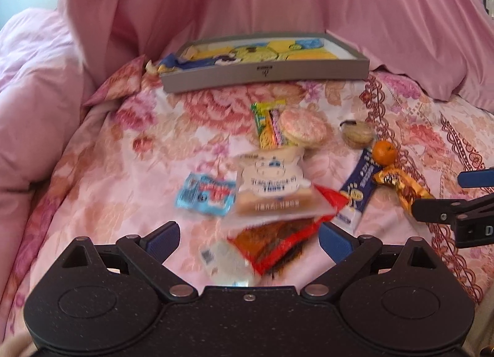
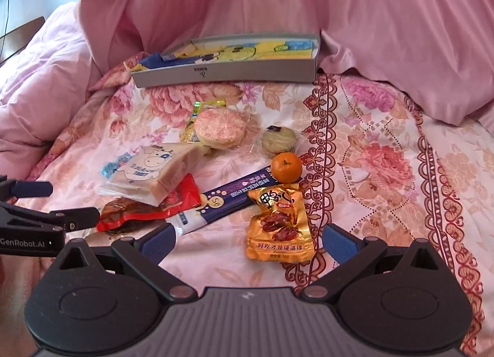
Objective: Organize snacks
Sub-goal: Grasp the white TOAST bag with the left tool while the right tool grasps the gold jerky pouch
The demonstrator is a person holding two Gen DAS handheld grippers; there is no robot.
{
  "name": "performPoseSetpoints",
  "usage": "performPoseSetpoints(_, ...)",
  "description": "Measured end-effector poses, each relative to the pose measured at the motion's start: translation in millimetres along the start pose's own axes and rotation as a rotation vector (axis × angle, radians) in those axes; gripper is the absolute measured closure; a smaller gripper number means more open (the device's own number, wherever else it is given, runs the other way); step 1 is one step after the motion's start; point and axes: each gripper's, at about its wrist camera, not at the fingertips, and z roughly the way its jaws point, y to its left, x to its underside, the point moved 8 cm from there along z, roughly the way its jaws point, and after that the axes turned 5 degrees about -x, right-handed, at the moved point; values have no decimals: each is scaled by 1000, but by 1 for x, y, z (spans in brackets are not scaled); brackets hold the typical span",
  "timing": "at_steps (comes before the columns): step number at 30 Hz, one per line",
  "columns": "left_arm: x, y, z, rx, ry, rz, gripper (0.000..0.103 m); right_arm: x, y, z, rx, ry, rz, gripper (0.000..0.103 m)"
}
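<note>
Snacks lie scattered on a floral bedsheet in front of a shallow grey box (image 1: pixel 265 74) (image 2: pixel 225 74) with a yellow cartoon lining. My left gripper (image 1: pixel 248 238) is open, its jaws either side of a red snack packet (image 1: pixel 278 239) that lies under a toast pack (image 1: pixel 271 184). My right gripper (image 2: pixel 248 241) is open around a gold date packet (image 2: pixel 279 224). Near it are a tangerine (image 2: pixel 286 165), a long blue sachet (image 2: pixel 228 199), a pink rice cracker (image 2: pixel 220 128) and a round biscuit (image 2: pixel 279 140). A light blue packet (image 1: pixel 205 193) lies left of the toast.
Pink quilts are heaped at the back (image 2: pixel 278 2) and on the left (image 1: pixel 37 94). The sheet's patterned border (image 2: pixel 432 171) runs along the right. A green and yellow candy pack (image 1: pixel 267 123) lies beside the rice cracker. A blue wrapper (image 1: pixel 169 63) hangs over the box's left corner.
</note>
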Motion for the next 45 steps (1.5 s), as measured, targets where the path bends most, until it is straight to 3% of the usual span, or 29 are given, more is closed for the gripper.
performPoseSetpoints(7,-18,-5,27,42,-13,-55,6,-8,-18,31,23,30,13,0)
performPoseSetpoints(15,-33,-19,64,18,-9,-31,7,3,-33,66,47,107,51,0)
performPoseSetpoints(26,-32,-26,93,45,71,-35,20,0,-33,77,15,73,70,1)
performPoseSetpoints(30,-31,-22,93,80,83,-86,27,0,-29,75,21,72,37,11)
performPoseSetpoints(37,-30,-23,92,84,77,-87,29,-1,-31,72,33,62,38,29)
performPoseSetpoints(41,-29,-24,95,77,97,-88,26,-1,-30,72,37,59,24,33)
performPoseSetpoints(45,-29,-24,99,79,108,-90,27,2,-29,77,24,80,19,28)
